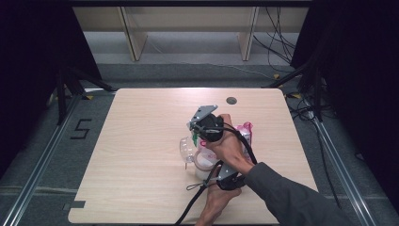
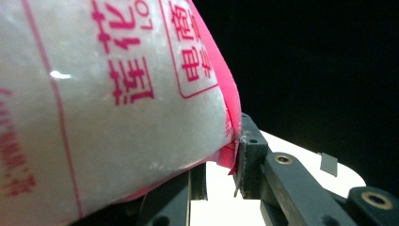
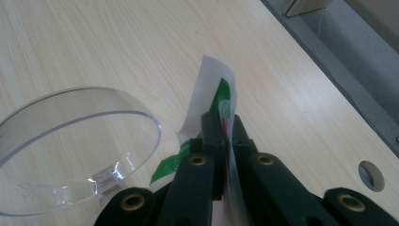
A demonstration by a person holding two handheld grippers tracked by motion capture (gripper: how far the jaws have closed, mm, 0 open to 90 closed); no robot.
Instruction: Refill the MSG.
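A plastic bag [image 2: 94, 103] of white grains with pink print sits between the jaws of my left gripper [image 2: 221, 162], whose pad presses on its pink seam. In the high view the bag [image 1: 204, 161] stands near the table's front middle, with the left gripper [image 1: 211, 165] coming in from below. My right gripper [image 1: 195, 137] reaches over it from the right, its hand crossing above the left one. The right gripper [image 3: 221, 120] is shut on a thin white and green flap of packaging [image 3: 214, 89]. A clear plastic cup [image 3: 70, 146] lies beside it, and the cup [image 1: 186, 149] touches the bag's left side.
The light wooden table [image 1: 141, 141] has open room to the left and at the back. A round cable hole [image 1: 231, 100] lies near its far edge. A pink and white piece of packaging [image 1: 245, 130] shows behind the right hand. Dark curtains and stands flank the table.
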